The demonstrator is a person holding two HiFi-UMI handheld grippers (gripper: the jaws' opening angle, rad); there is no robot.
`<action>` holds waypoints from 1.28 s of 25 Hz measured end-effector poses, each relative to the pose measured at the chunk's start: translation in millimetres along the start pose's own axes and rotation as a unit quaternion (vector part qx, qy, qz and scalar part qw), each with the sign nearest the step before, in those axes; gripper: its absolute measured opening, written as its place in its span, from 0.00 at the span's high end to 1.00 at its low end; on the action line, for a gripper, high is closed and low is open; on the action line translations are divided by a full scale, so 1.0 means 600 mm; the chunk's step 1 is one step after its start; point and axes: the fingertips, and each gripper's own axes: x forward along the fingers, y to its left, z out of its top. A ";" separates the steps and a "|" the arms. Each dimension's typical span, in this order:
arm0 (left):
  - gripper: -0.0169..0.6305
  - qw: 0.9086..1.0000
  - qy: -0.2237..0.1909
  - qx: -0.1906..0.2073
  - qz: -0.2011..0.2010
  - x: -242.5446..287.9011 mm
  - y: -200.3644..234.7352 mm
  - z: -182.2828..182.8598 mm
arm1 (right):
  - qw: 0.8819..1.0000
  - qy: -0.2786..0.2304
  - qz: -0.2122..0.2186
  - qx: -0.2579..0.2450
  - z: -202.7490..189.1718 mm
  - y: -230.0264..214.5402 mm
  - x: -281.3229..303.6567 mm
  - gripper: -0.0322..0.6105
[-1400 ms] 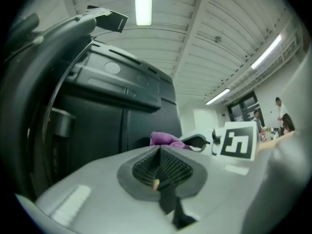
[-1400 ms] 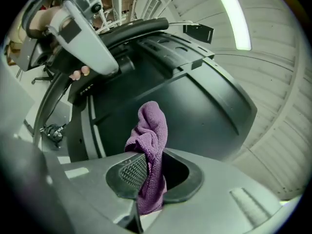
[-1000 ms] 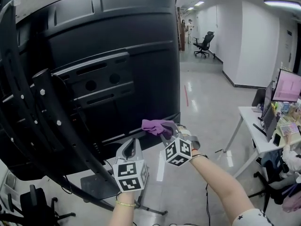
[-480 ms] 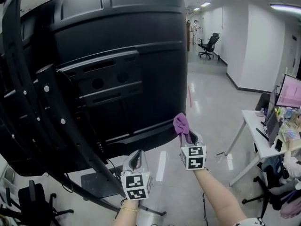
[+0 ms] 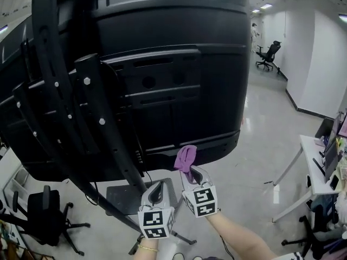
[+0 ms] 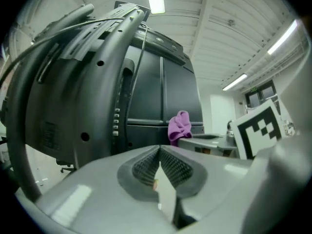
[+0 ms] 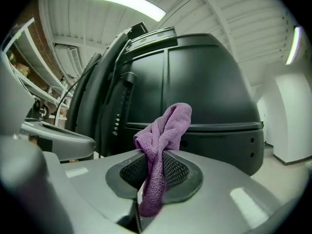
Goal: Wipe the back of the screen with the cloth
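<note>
Right gripper view: jaws pinch a crumpled purple cloth (image 7: 161, 145).

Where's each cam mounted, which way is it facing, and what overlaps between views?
Head view: on the person's head, facing the big black screen from behind; shows both arms, left gripper, right gripper.
Left gripper view: rides the left gripper, looking along its shut, empty jaws up at the screen.
Right gripper view: rides the right gripper, along jaws shut on the purple cloth.
Shared: all three see screen and cloth.
</note>
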 end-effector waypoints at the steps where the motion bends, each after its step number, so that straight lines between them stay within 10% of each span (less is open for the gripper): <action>1: 0.96 1.000 0.002 0.002 0.006 -0.011 0.007 -0.004 | 1.000 0.002 0.018 -0.004 -0.002 0.023 0.007 0.86; 18: 0.96 0.995 0.001 -0.043 0.088 -0.222 0.130 -0.038 | 0.998 -0.006 0.060 0.003 0.014 0.159 -0.124 0.86; 32: 0.96 0.991 0.013 -0.047 0.123 -0.554 0.520 0.008 | 0.983 -0.056 0.167 0.051 0.133 0.727 -0.116 0.86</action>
